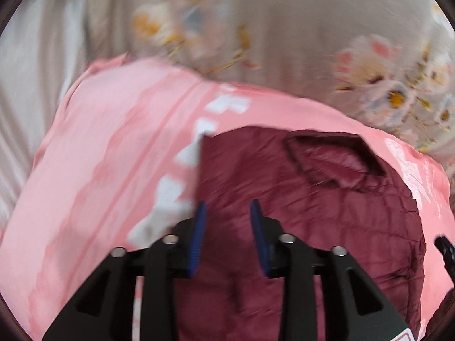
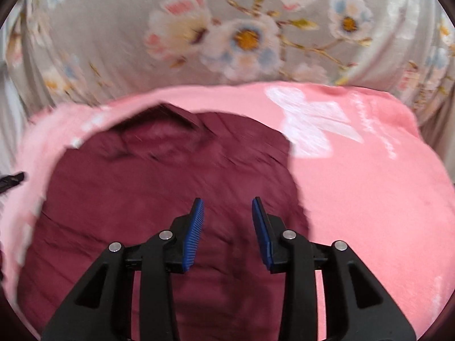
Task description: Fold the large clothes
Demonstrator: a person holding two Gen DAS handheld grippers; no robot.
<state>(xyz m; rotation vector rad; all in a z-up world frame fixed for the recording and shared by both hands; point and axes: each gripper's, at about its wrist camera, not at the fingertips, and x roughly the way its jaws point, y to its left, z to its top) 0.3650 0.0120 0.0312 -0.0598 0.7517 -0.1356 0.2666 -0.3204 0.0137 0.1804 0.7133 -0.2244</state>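
Hovering spread and empty, both hand-held grippers, left hand-held gripper [image 1: 226, 209] and right hand-held gripper [image 2: 227, 206], are risking the puffy maroon jacket [image 2: 159, 187] springing unfolded at frame centre.

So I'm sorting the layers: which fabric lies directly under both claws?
The dark maroon quilted jacket, lying on the pink blanket; the floral sheet lies beyond.

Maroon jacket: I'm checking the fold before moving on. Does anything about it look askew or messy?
Nothing stands out. The maroon jacket lies flat on the pink blanket, collar end away from the cameras, only lightly wrinkled. Both the left gripper and right gripper are open above it, holding nothing.
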